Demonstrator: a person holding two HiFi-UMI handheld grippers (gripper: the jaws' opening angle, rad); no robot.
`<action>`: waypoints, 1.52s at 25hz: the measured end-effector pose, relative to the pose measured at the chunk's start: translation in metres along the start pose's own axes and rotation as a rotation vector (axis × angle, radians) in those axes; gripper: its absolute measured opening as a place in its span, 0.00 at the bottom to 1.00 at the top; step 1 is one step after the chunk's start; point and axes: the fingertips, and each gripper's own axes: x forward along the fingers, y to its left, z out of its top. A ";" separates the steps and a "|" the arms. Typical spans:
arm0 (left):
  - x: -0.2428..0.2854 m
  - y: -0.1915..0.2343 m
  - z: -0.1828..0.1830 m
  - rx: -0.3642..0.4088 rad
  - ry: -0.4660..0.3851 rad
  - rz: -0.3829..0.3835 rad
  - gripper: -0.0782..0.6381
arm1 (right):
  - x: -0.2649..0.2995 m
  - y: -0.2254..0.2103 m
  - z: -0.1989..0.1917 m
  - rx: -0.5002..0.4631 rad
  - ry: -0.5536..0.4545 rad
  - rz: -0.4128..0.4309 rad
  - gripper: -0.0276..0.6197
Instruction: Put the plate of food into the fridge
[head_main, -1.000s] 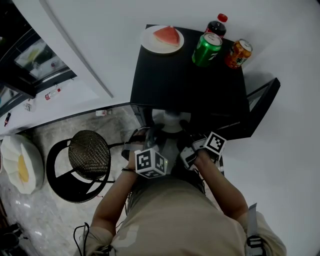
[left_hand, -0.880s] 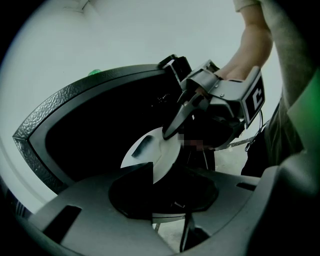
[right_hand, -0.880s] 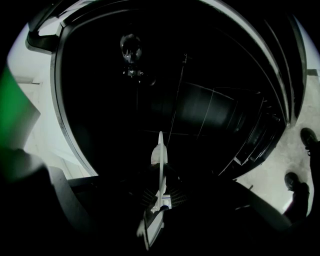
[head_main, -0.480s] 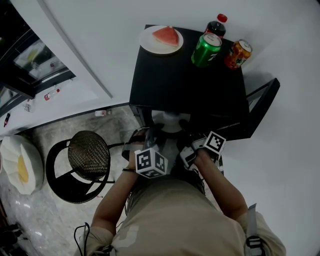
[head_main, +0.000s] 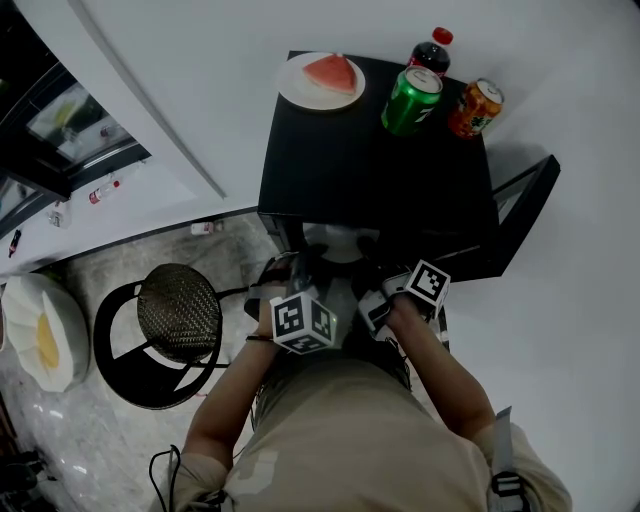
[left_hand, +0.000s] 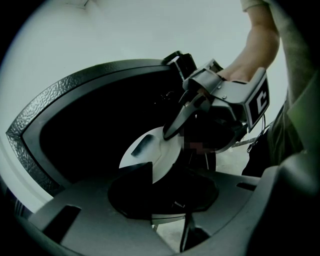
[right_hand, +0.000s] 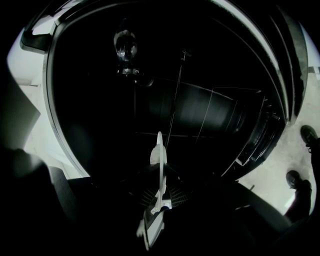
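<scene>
A white plate (head_main: 340, 243) hangs level at the open front of the black mini fridge (head_main: 375, 165), carried between both grippers. My left gripper (head_main: 300, 268) is shut on its near left rim, which the left gripper view shows as the plate (left_hand: 160, 155) running under my dark jaws (left_hand: 150, 187). My right gripper (head_main: 378, 268) is shut on the opposite rim (left_hand: 172, 131). In the right gripper view the plate (right_hand: 160, 155) stands edge-on between the jaws (right_hand: 159, 200). What lies on this plate is hidden. A second plate with a watermelon slice (head_main: 322, 78) rests on the fridge top.
On the fridge top stand a green can (head_main: 412, 98), an orange can (head_main: 476, 106) and a cola bottle (head_main: 432, 50). The fridge door (head_main: 525, 205) swings open to the right. A black mesh stool (head_main: 175, 310) stands left of me. Inside, a dark wire shelf (right_hand: 200, 115) shows.
</scene>
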 end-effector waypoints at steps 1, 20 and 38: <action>0.000 0.001 0.000 -0.003 0.002 0.001 0.27 | 0.001 0.000 0.000 0.004 -0.001 0.000 0.10; 0.010 0.004 0.004 -0.027 0.003 0.002 0.28 | -0.005 0.000 -0.007 -0.040 0.063 0.038 0.10; 0.014 0.002 0.004 0.006 -0.001 -0.001 0.28 | -0.010 -0.001 -0.008 -0.056 0.041 0.039 0.09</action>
